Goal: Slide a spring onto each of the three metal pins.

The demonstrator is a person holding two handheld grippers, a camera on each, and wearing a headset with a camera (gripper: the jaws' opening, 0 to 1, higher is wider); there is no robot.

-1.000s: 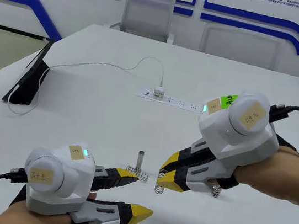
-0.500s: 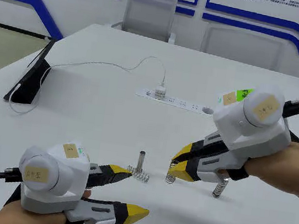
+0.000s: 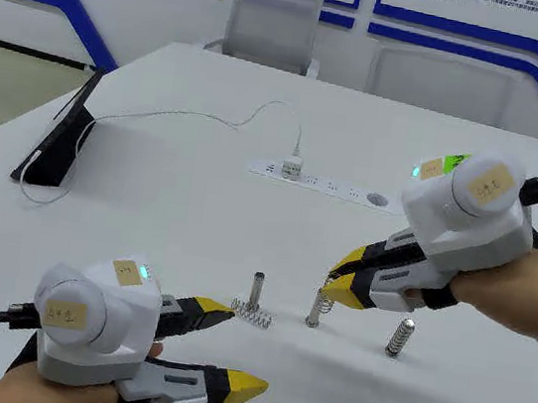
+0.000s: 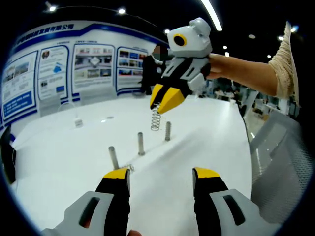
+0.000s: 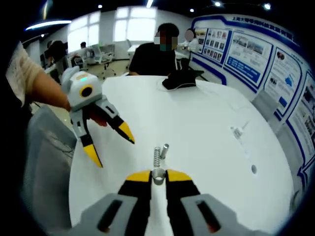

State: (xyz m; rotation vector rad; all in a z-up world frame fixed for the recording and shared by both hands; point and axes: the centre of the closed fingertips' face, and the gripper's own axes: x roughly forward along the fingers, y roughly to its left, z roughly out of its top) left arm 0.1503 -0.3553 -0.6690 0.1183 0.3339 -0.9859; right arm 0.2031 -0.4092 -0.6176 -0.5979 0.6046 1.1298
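One thin coiled steel spring (image 3: 325, 302) pinched in right tongs (image 3: 343, 286) | a second ago low by white counter (image 3: 179, 199), now at top of upright grey metal pin (image 3: 313, 317) just under tips, unseated | left tongs (image 3: 244, 350) spread, empty | second pin likely underway
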